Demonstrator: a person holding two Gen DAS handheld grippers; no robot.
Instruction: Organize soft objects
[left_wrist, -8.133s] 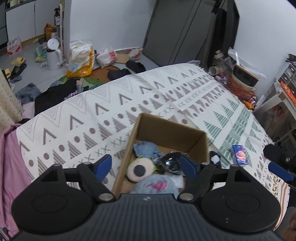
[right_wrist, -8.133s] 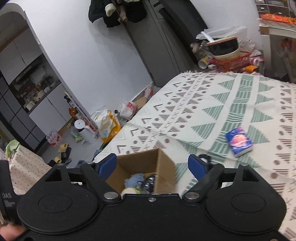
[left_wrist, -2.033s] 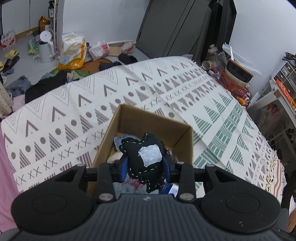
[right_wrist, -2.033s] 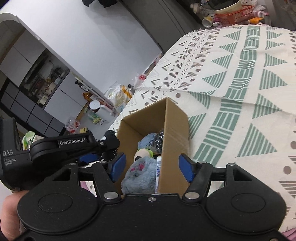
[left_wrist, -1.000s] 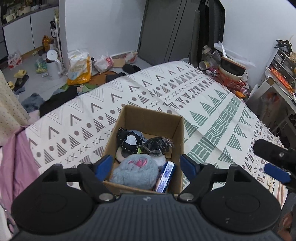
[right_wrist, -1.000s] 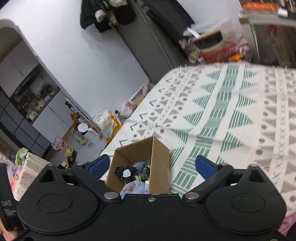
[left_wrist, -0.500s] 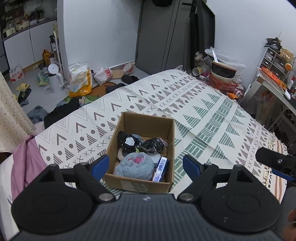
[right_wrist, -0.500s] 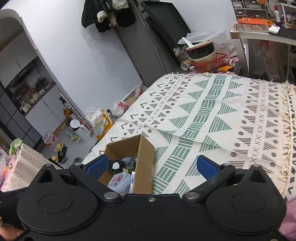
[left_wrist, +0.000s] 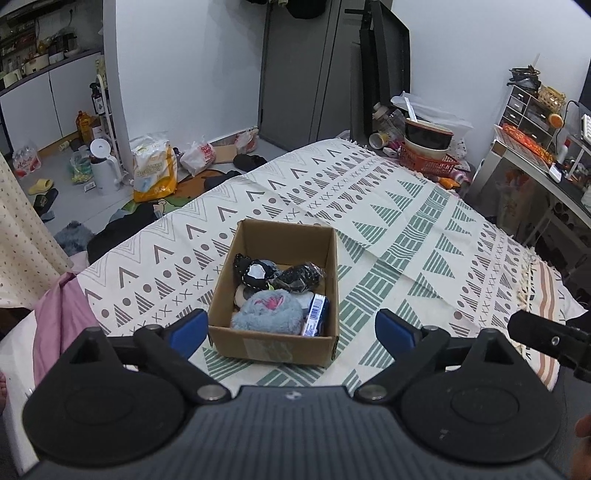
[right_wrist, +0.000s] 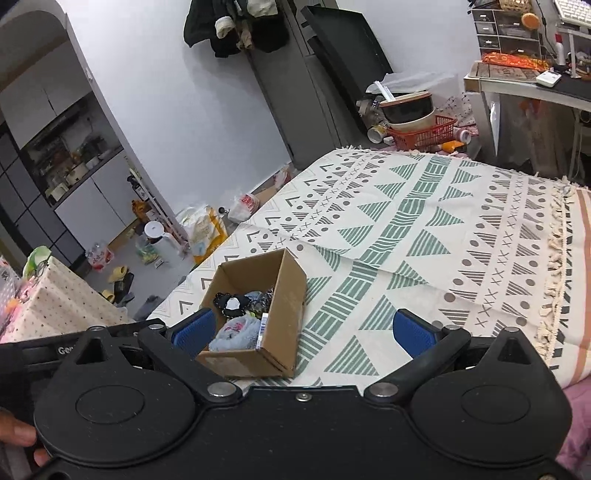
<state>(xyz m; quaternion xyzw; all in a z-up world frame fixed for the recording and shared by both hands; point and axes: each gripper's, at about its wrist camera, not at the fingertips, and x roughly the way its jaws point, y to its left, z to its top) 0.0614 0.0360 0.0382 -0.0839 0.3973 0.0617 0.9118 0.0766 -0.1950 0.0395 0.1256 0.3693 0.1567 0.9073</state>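
Note:
An open cardboard box (left_wrist: 275, 341) (right_wrist: 284, 317) stands on the patterned bedspread (left_wrist: 424, 236). Inside lie a fluffy grey-blue plush (left_wrist: 266, 311) (right_wrist: 233, 334), a black soft toy with a white patch (left_wrist: 253, 274) (right_wrist: 229, 304), a dark crinkly bundle (left_wrist: 300, 277) and a blue packet (left_wrist: 314, 319) upright against the right wall. My left gripper (left_wrist: 291, 330) is open, held back above the box's near side. The right gripper (right_wrist: 303, 330) is open too, pulled back to the box's right, with nothing between its fingers.
The bedspread (right_wrist: 443, 240) spreads wide to the right of the box. A pink blanket (left_wrist: 61, 314) hangs at the bed's left edge. Bags, a white kettle (left_wrist: 103, 166) and shoes litter the floor beyond. A red basket with bowls (left_wrist: 428, 151) stands past the far corner.
The left gripper let the black soft toy go into the box and opened. Both grippers have since drawn back and up, so the box looks smaller and farther.

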